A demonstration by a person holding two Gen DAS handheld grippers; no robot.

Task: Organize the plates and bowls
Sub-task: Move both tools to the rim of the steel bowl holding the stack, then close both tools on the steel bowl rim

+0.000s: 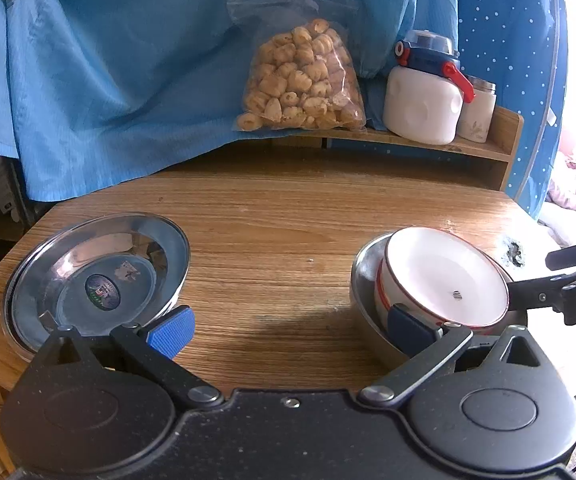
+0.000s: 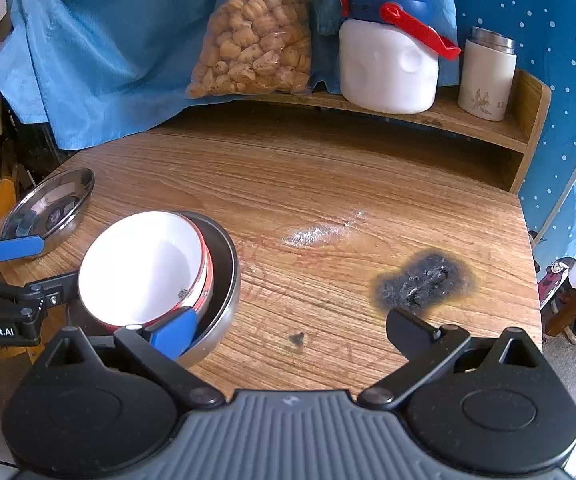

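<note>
A white ceramic bowl with a red rim band (image 2: 144, 268) sits tilted inside a larger stainless-steel bowl (image 2: 224, 280) at lower left of the right wrist view, both on a round wood-grain table (image 2: 327, 184). A small black barcode-like mark shows on the white bowl's inner wall; it is too small to read. The right gripper (image 2: 291, 330) has its jaws spread wide, its blue-padded finger (image 2: 176, 334) just in front of the nested bowls, though whether it touches them is hard to tell. The left gripper (image 1: 288, 330) is likewise spread, one finger near the nested bowls at right of the left wrist view, the other beside a shallow stainless-steel plate (image 1: 96, 276) at left, which carries a round green-and-blue sticker with unreadable print. In the right wrist view, "GenRobot.AI" is lettered on the left gripper's body at the left edge. A black scorch mark (image 2: 423, 280) mars the tabletop at centre right. On the wooden shelf (image 2: 487, 128) at top stand a clear bag of pale puffed snacks (image 2: 256, 40), a white jug with blue lid and red handle (image 2: 387, 60), and a white steel-capped flask (image 2: 487, 76), against blue cloth (image 2: 108, 40).
</note>
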